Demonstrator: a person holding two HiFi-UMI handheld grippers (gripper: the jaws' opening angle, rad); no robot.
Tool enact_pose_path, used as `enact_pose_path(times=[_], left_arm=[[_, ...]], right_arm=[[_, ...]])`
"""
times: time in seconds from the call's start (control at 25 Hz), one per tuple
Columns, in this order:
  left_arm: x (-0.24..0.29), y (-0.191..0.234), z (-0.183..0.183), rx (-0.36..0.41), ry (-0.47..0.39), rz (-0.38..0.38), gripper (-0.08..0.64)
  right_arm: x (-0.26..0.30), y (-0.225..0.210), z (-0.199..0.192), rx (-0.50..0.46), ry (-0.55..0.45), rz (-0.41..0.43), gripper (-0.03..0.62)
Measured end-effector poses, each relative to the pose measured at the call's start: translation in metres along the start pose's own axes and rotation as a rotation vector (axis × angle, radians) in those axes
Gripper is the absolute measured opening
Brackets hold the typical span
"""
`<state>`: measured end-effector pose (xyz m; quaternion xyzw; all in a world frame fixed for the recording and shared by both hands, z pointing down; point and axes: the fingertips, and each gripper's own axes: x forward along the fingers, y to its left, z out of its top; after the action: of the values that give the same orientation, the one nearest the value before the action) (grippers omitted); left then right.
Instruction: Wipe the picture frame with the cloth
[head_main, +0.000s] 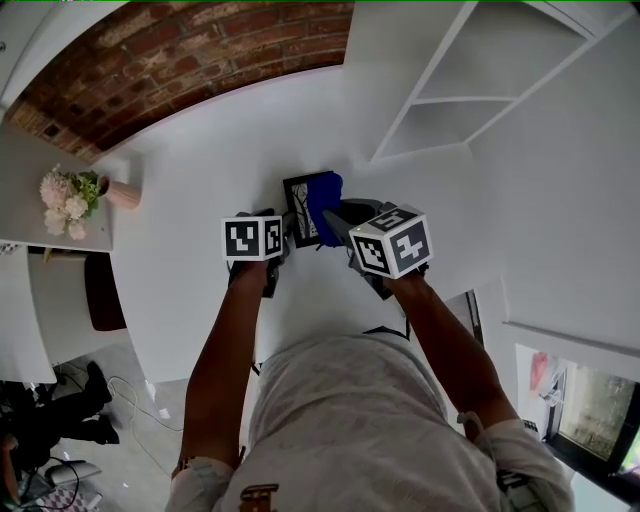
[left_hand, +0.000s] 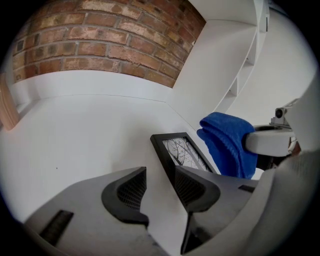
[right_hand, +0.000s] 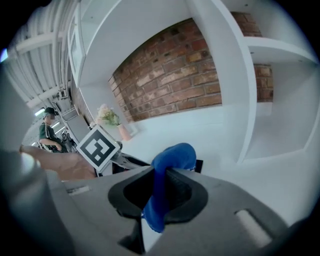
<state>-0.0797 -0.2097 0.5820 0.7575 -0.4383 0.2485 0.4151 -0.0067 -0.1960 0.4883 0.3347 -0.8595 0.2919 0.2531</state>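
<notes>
A black picture frame (head_main: 298, 208) with a tree drawing stands on the white table (head_main: 200, 180), straight ahead of me. My right gripper (head_main: 338, 218) is shut on a folded blue cloth (head_main: 324, 200), which lies against the frame's right side. In the right gripper view the cloth (right_hand: 172, 157) sticks up from between the jaws of that gripper (right_hand: 161, 192). My left gripper (head_main: 280, 238) sits at the frame's left edge. In the left gripper view its jaws (left_hand: 160, 189) stand apart with bare table between them. The frame (left_hand: 182, 152) rises just behind the right finger (left_hand: 192, 190), beside the cloth (left_hand: 227, 142).
A pink vase of flowers (head_main: 72, 198) stands at the table's far left. A brick wall (head_main: 190, 50) runs behind the table. White shelving (head_main: 470, 90) rises on the right. A person (right_hand: 47, 131) is far off in the right gripper view.
</notes>
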Motion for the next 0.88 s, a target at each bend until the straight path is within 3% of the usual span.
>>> enact_pose_path(times=[0.24, 0.48, 0.88], left_arm=[[0.000, -0.001, 0.000, 0.001, 0.001, -0.005, 0.173], [-0.001, -0.001, 0.000, 0.003, 0.000, -0.005, 0.173], [0.000, -0.001, -0.001, 0.005, -0.003, -0.004, 0.173]], right_arm=[[0.026, 0.026, -0.022, 0.032, 0.055, 0.047, 0.049], [0.044, 0.017, -0.053, 0.069, 0.135, 0.010, 0.049], [0.024, -0.020, -0.065, 0.019, 0.171, -0.065, 0.049]])
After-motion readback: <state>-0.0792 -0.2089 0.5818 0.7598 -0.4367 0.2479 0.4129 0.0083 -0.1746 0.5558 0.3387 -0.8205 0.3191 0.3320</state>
